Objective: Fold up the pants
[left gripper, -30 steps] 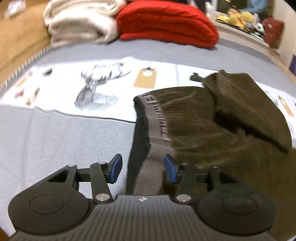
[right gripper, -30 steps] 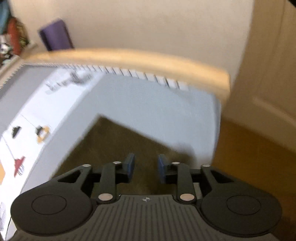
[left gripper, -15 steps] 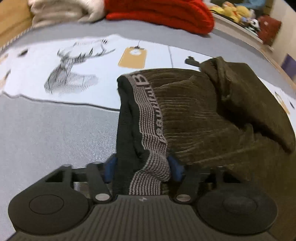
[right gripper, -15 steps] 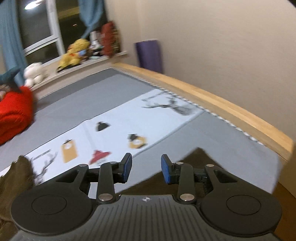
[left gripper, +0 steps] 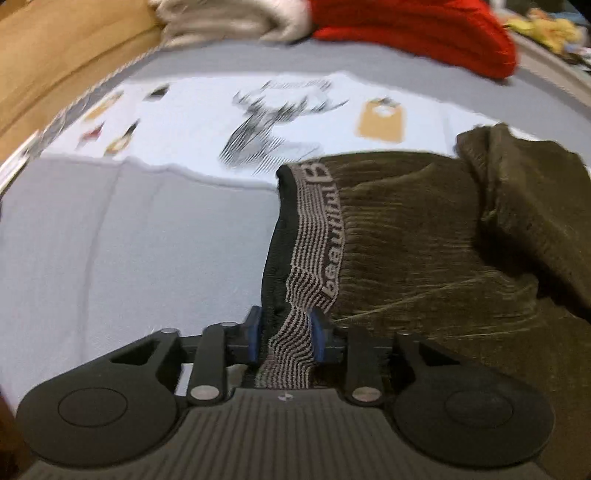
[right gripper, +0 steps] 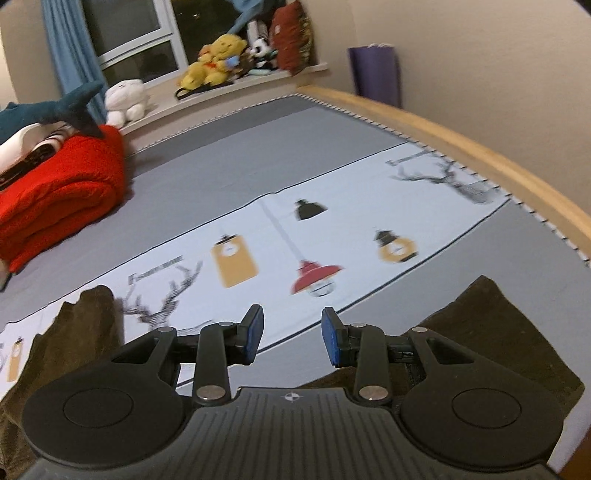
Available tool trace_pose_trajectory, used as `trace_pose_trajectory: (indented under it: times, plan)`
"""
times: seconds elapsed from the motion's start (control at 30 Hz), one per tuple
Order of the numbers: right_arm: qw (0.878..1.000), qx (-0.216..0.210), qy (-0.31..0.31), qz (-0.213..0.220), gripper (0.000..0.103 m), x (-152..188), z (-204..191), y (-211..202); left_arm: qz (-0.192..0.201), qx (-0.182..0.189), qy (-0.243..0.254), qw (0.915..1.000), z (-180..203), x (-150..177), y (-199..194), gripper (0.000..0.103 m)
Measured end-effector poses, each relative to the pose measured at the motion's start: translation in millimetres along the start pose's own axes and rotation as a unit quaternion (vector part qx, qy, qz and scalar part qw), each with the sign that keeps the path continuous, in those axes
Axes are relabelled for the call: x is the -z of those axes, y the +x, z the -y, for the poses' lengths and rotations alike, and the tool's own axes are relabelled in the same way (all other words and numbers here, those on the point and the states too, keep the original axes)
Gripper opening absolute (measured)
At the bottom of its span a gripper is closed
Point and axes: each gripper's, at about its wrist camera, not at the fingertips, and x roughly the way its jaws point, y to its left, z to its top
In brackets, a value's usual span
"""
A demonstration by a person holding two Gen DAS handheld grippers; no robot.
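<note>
Dark olive corduroy pants lie on the bed, with a grey striped elastic waistband facing me in the left wrist view. My left gripper is shut on the near end of that waistband. A pant leg is folded over at the right. In the right wrist view, my right gripper is open and empty above the bed, with parts of the pants below it at right and at the left.
The bed has a grey cover with a white printed band. A red folded blanket and a cream one lie at the far end. A wooden bed rail runs along the right. Plush toys sit on the sill.
My left gripper closed on the waistband and pulled it up slightly. My right gripper swung left from the bed's end, away from the pant leg hem, and opened wider.
</note>
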Motion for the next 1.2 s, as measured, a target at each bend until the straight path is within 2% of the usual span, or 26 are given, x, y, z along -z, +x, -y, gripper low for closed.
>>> trace_pose_trajectory:
  times: [0.03,0.07,0.17,0.27,0.37,0.43,0.47,0.53,0.57,0.63,0.67,0.7,0.73,0.77,0.87,0.97,1.2]
  plan:
    - [1.0,-0.005,-0.003,-0.003,0.036,0.9,-6.2,2.3,-0.003,-0.007,-0.004,1.0,-1.3,-0.3,-3.1,0.049]
    - [1.0,-0.009,-0.008,-0.006,0.036,1.9,-11.7,2.9,0.006,-0.017,-0.01,0.9998,-2.3,0.0,-10.0,0.051]
    - [1.0,-0.018,-0.019,-0.008,0.036,4.2,-23.1,4.1,0.074,-0.028,-0.001,0.9969,5.2,10.5,-42.1,0.051]
    - [0.999,-0.024,-0.024,-0.015,0.036,5.3,-26.0,5.1,0.103,0.039,0.04,0.9932,24.9,30.6,-54.4,0.051]
    - [0.999,-0.026,-0.028,-0.018,0.036,6.9,-23.8,3.7,0.085,0.105,0.068,0.9885,48.1,56.7,-47.8,0.05]
    - [0.999,-0.026,-0.029,-0.021,0.037,7.2,-19.3,4.0,0.023,0.116,0.079,0.9898,63.6,71.0,-29.3,0.05]
    - [0.999,-0.025,-0.027,-0.022,0.037,7.4,-17.2,4.2,-0.006,0.103,0.078,0.9916,68.2,78.5,-19.5,0.05]
    - [0.999,-0.027,-0.016,-0.027,0.037,7.5,-12.1,4.9,0.029,0.084,0.09,0.992,76.3,86.3,-31.0,0.05]
    - [0.999,-0.031,-0.005,-0.03,0.036,7.2,-9.3,5.7,0.044,0.085,0.101,0.9903,80.4,89.3,-37.6,0.05]
    - [0.998,-0.044,0.018,-0.037,0.037,6.7,-6.2,9.5,0.07,0.112,0.122,0.9838,87.2,97.4,-48.3,0.052]
    - [0.997,-0.053,0.029,-0.041,0.037,6.6,-6.4,11.9,0.055,0.125,0.132,0.9818,91.6,100.1,-44.5,0.053]
    - [0.996,-0.065,0.04,-0.043,0.037,6.2,-7.7,15.2,0.024,0.134,0.137,0.9812,94.1,103.7,-33.8,0.058]
    - [0.995,-0.074,0.048,-0.045,0.037,5.6,-10.2,18.7,0.037,0.137,0.142,0.9796,94.8,106.5,-34.1,0.062]
    - [0.994,-0.085,0.054,-0.047,0.036,4.9,-14.4,23.3,0.037,0.136,0.151,0.9784,97.2,106.7,-34.7,0.062]
    - [0.991,-0.114,0.054,-0.049,0.025,2.5,-34.7,37.6,0.04,0.136,0.154,0.9779,96.7,108.5,-37.5,0.063]
    - [0.987,-0.143,0.038,-0.058,0.025,4.3,-62.1,56.0,0.044,0.134,0.159,0.9772,99.2,112.3,-39.9,0.063]
    - [0.97,-0.198,0.032,-0.135,0.027,23.5,-126.2,121.7,0.054,0.128,0.172,0.9752,100.9,113.2,-36.0,0.064]
